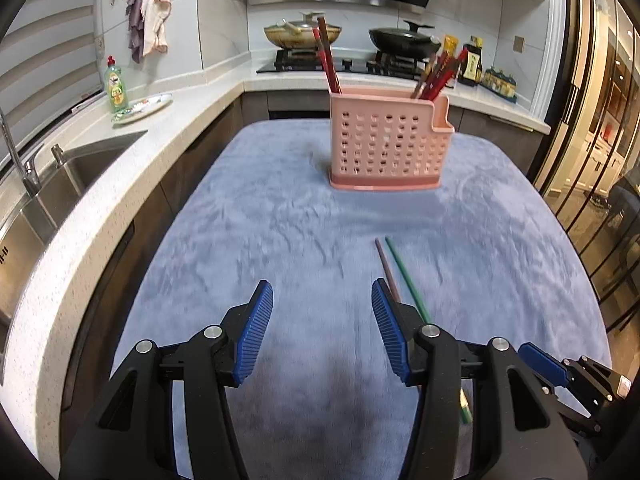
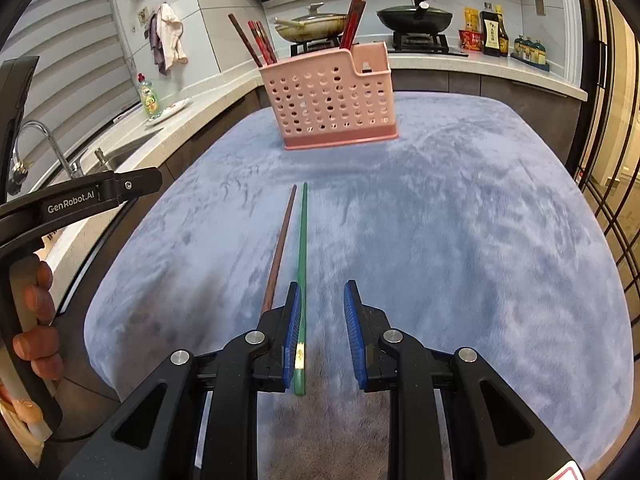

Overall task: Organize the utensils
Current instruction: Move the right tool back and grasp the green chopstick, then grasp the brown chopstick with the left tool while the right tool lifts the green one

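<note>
We take the pink basket (image 1: 387,142) as our landmark; it stands upright on the blue cloth (image 1: 280,220) that covers the table. Far to the left of the basket we see the sink (image 1: 80,168) with its tap (image 1: 24,160), and behind that a green soap bottle (image 1: 116,86) next to a small plate (image 1: 142,108) on the counter. A little nearer the basket, rags (image 1: 150,20) hang on the wall.

In front of the basket and somewhat to its left, our left gripper (image 1: 322,330) hovers over the cloth with its blue pads spread wide and nothing between them.

Inside the basket, red and brown chopsticks (image 1: 328,60) lean out of its left end, and another bunch (image 1: 438,74) leans out of its right end. Behind the basket stand two pans on the stove (image 1: 320,62).

In front of the basket, two loose chopsticks lie side by side on the cloth, pointing towards it: a brown chopstick (image 2: 280,248) and, just to its right, a green chopstick (image 2: 302,256). Our right gripper (image 2: 322,330) sits low over their near ends, pads spread apart. The green chopstick runs along the inner face of the left pad, within the gap, while the brown one passes outside that pad. The right pad is clear of both.

Behind the basket to its right, sauce bottles (image 2: 494,30) stand on the counter.
</note>
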A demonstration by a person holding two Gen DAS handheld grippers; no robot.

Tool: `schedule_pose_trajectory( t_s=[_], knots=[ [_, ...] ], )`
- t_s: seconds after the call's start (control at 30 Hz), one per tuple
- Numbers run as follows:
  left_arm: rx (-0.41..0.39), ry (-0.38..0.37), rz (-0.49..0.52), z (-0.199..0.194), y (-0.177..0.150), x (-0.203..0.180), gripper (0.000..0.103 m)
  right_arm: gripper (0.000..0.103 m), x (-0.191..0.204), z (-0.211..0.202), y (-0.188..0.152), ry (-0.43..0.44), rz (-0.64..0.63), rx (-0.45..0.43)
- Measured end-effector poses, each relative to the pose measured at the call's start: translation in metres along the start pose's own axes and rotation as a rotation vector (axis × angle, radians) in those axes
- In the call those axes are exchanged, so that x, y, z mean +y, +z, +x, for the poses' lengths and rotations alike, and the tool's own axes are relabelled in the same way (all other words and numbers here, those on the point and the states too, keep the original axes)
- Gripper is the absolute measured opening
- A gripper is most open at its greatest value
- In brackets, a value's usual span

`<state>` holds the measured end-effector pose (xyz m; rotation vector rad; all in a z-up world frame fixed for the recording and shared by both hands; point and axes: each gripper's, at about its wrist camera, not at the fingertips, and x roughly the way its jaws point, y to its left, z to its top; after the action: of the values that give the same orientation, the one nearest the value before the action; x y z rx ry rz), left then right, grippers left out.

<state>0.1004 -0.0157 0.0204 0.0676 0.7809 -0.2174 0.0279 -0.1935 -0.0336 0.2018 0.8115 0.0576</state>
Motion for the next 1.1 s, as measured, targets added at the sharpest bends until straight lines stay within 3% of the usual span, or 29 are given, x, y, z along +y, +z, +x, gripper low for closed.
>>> schedule_pose_trajectory(
  t_s=[0.47,0.83,1.1],
  knots=[
    [0.102,-0.013,0.014,0.015,-0.037,-0.003,0.049,0.022,0.012,0.020,-0.031,0.018,-0.020,0.097],
    [0.148,-0.013,0.034,0.022,-0.055,-0.011,0.061,0.022,0.014,0.034,-0.038,0.019,-0.031,0.136],
    [0.176,-0.019,0.053,0.028,-0.064,-0.017,0.065,0.007,0.007,0.035,-0.038,-0.002,-0.023,0.132]
  ],
)
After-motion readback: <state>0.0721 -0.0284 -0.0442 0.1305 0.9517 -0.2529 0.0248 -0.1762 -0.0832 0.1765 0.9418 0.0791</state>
